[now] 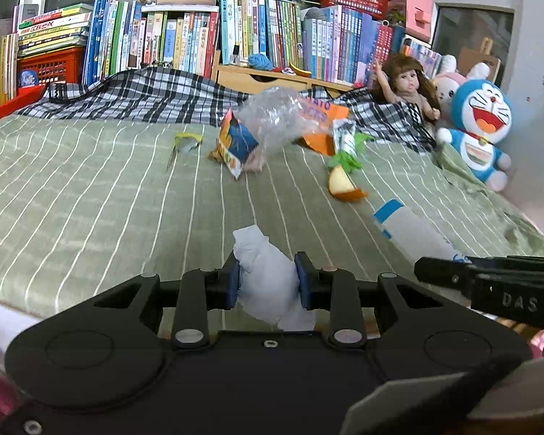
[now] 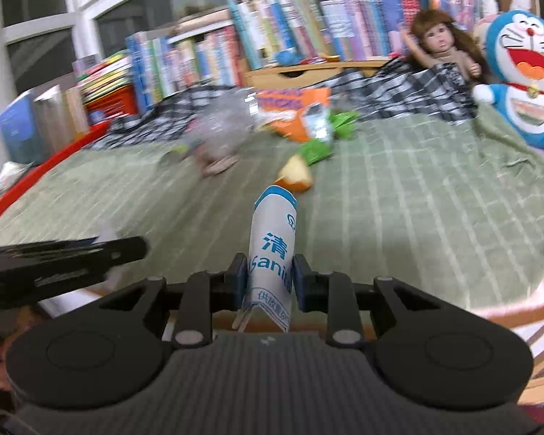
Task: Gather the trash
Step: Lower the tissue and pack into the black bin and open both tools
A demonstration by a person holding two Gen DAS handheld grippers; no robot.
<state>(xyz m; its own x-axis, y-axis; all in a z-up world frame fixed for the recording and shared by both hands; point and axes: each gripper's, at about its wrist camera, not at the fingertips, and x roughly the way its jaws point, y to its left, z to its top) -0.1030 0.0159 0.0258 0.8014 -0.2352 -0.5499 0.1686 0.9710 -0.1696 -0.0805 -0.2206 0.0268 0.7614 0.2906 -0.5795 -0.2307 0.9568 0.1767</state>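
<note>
Over the green, white-striped bedspread (image 1: 91,188), your left gripper (image 1: 268,281) pinches a crumpled white tissue wad (image 1: 266,275) between its blue pads, while your right gripper (image 2: 268,277) clamps a white-and-blue paper sanitary bag (image 2: 273,239), rolled flat, whose long axis runs straight out ahead along the fingers. Both loads are clear of the bed, and the two tools ride side by side near its front edge, the right one just to the right of the left. What remains lies ahead and well apart from both sets of jaws: a crinkled clear plastic bag (image 1: 275,116) over a blue-and-orange snack packet (image 1: 235,145), an orange foil snack bag (image 2: 293,112), a green wrapper (image 2: 317,148), a pale fruit wedge with orange peel (image 2: 295,175) and a small yellow-grey scrap (image 1: 185,143) off to the left. No bin shows in either view, so your drop-off probably lies behind or below. The fruit wedge sits almost in line with your right tool, the nearer of the two to it.
</note>
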